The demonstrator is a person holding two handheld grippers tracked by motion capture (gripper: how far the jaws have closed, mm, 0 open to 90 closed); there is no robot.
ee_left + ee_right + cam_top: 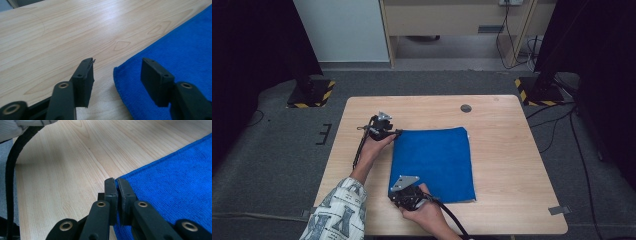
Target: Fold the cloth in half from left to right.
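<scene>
- On the wooden table (507, 165) the blue cloth (434, 162) lies flat, a little right of centre, with my two tongs at its left edge.
- No brand, label or writing can be read anywhere; the print on my sleeve (339, 212) is pattern, too small to make out.
- My left gripper (116, 75) sits at the cloth's far left corner. In the left gripper view its jaws stand apart, one over bare wood and one over the blue pile, with the corner between them; the pads do not press it.
- My right gripper (116, 185) is at the near left corner, clenched on the cloth: in the right gripper view the jaws meet with a sliver of blue edge pinched between them.
- From the high view my hands cover both sets of jaws, so neither grip can be judged there; the two gripper views settle it.
- That high view alone takes in the whole cloth, a small dark round disc (466, 108) near the table's far edge, and the grey floor around it.
- A black cable (11, 182) runs down the left of the right gripper view, cut off at the bottom.
</scene>
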